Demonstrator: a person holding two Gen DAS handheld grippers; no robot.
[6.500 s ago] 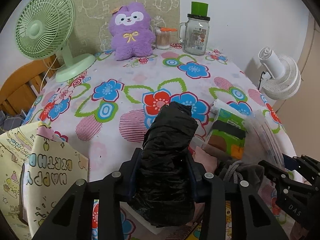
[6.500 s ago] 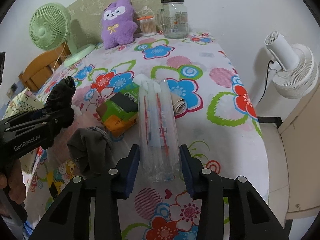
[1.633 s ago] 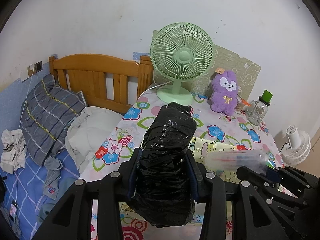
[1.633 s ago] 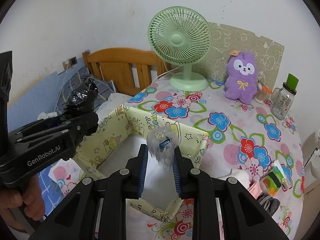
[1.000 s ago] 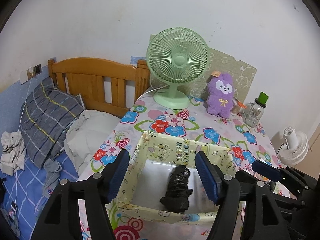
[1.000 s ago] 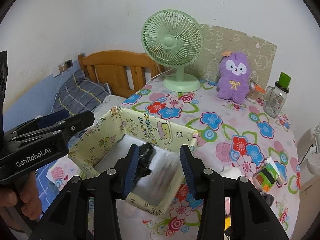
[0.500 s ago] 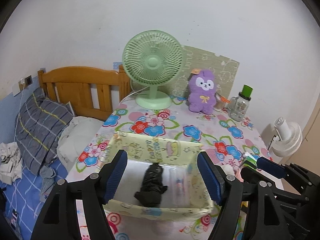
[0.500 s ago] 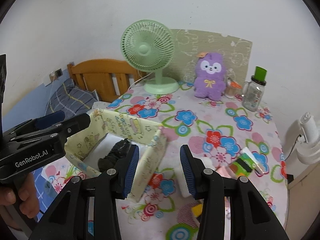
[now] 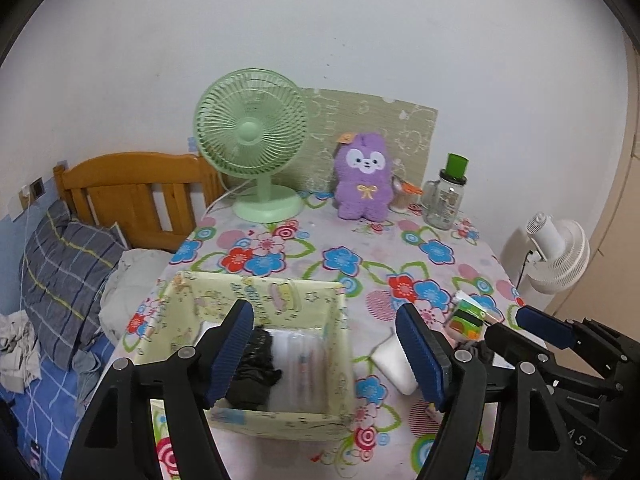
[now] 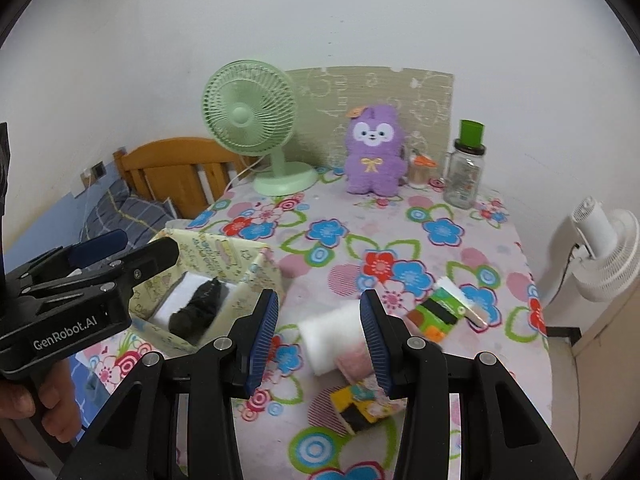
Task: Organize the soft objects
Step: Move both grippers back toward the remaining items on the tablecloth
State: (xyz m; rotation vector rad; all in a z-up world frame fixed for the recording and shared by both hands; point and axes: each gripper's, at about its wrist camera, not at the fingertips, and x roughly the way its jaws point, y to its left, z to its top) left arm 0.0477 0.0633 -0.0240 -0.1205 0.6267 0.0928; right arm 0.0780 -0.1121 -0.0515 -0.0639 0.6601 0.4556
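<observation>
Left tongs (image 9: 326,346): spread wide, nothing between the blue pads, held above the near part of the yellow box.
Right tongs (image 10: 320,334): also spread, empty, hovering over the loose pile on the flowered tablecloth (image 10: 352,220).
Yellow box (image 9: 280,292): open-topped, printed with cartoon figures; directly under and ahead of the left tongs, and to the left of the right tongs.
Black bundle (image 9: 254,364): lies in the box, just inside the left tongs' left finger (crinkled, shiny plastic by the look of it); also seen from the right wrist (image 10: 196,310).
Clear packet (image 9: 304,364): lies in the box beside the black bundle, between the left tongs' fingers in that view; blurred, its contents cannot be told.
White roll (image 10: 332,330): on the cloth between the right tongs' pads in the view, below them, not gripped.
Pink cloth (image 10: 354,364): touching the white roll, near the right finger of the right tongs.
Green and orange pack (image 10: 438,312): just right of the right tongs' right finger.
Yellow and black pack (image 10: 360,404): on the cloth, close below the right tongs.
Purple plush (image 10: 374,152): upright, far ahead of both tongs at the wall.
Green fan (image 10: 250,112): far ahead, left of the plush.
Glass jar (image 10: 464,172): far ahead, right of the plush.
</observation>
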